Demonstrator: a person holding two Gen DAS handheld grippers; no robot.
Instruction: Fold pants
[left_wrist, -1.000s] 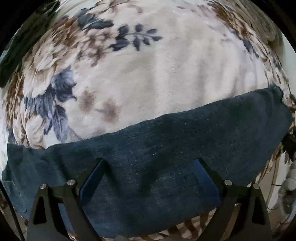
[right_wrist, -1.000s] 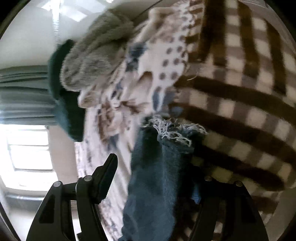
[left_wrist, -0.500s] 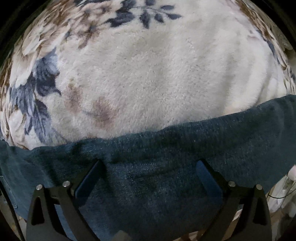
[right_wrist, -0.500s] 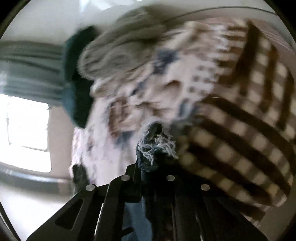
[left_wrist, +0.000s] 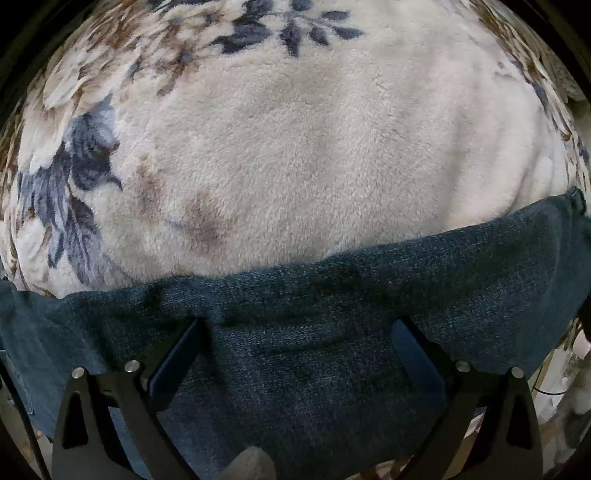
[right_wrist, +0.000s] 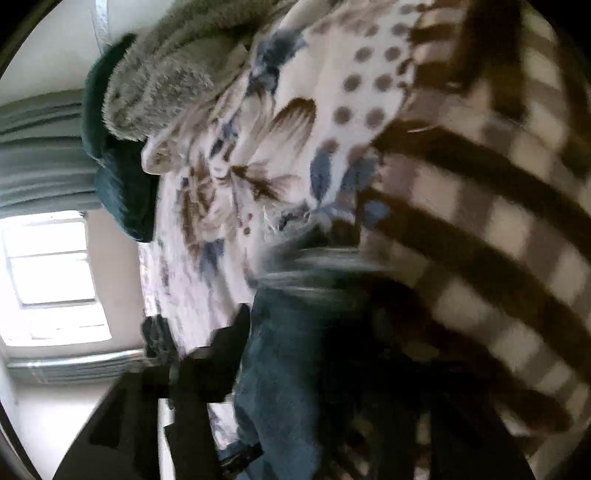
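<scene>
The dark blue denim pants (left_wrist: 332, 325) lie as a band across the lower part of the left wrist view, on a cream floral plush blanket (left_wrist: 295, 147). My left gripper (left_wrist: 299, 332) is open, its two fingers spread wide and resting on the denim. In the right wrist view the pants (right_wrist: 288, 362) run up between the fingers of my right gripper (right_wrist: 314, 350), with the frayed hem (right_wrist: 295, 221) at the far end. That view is blurred by motion. The left finger stands apart from the cloth; the right finger is lost in dark blur.
A brown and cream checked blanket (right_wrist: 480, 221) fills the right of the right wrist view. A grey fluffy cushion (right_wrist: 166, 74) and a dark green one (right_wrist: 118, 177) lie at the far end. A bright window (right_wrist: 48, 280) is at the left.
The right gripper was shut on the frayed pant leg half a second ago; now its left finger stands apart from the cloth and the view has swung. The left gripper has barely moved.
</scene>
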